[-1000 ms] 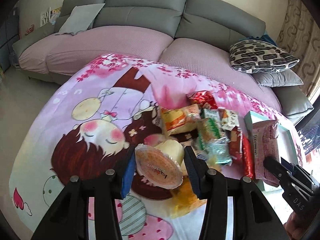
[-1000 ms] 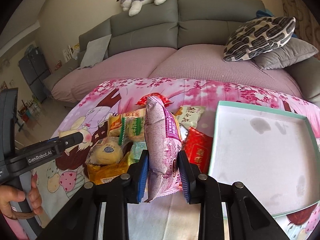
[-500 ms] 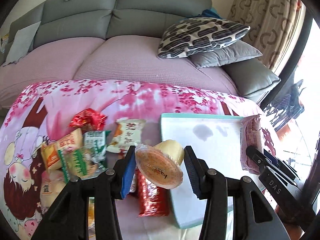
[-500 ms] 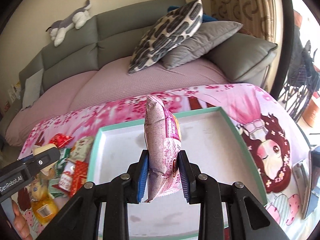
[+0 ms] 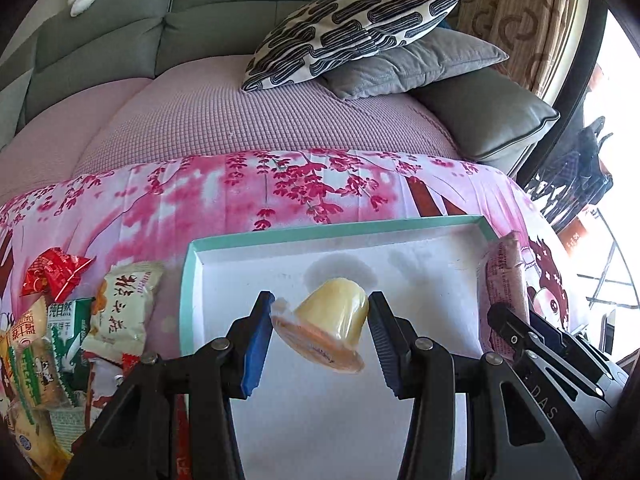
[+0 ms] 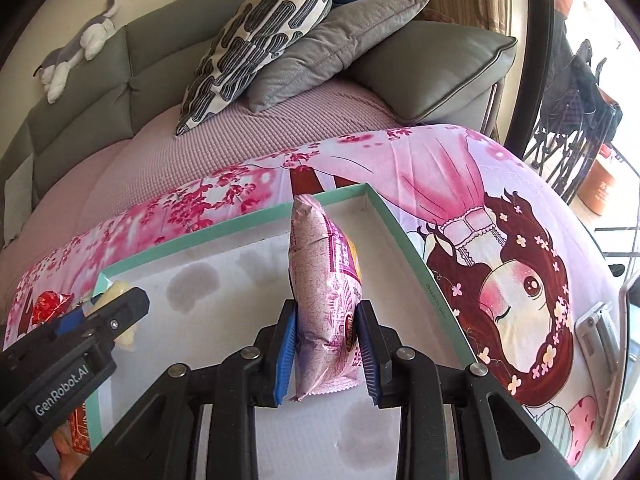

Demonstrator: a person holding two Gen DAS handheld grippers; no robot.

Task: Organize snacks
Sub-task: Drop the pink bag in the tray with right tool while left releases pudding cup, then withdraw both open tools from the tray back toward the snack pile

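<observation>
The left gripper [image 5: 320, 334] has its two fingers pressed on a jelly cup [image 5: 326, 330]. The cup is tipped over. Its wide sealed top points down and toward the camera, and its small yellow bottom points up and away. It hangs over the white floor of the tray [image 5: 332, 230], near the tray's near edge.

The right gripper [image 6: 326, 346] has its fingers squeezed tight on a pink snack bag [image 6: 322, 300]. The bag stands on its thin edge. Its long side runs away from the camera, toward the far right corner of the tray [image 6: 416, 264]. It is over the right side of the tray floor. I cannot tell if the bag's bottom touches the floor, maybe not. The words on the bag are too bent to read.

Left of the tray, on the pink cartoon blanket [image 5: 280, 188], sits a pile of snack packs [image 5: 72, 328]. The picture edge cuts off part of the pile, and the left gripper hides some too.

Far back is a sofa [image 5: 240, 116] with a striped pillow [image 5: 352, 20] and a toy animal [image 6: 76, 52] on top.
</observation>
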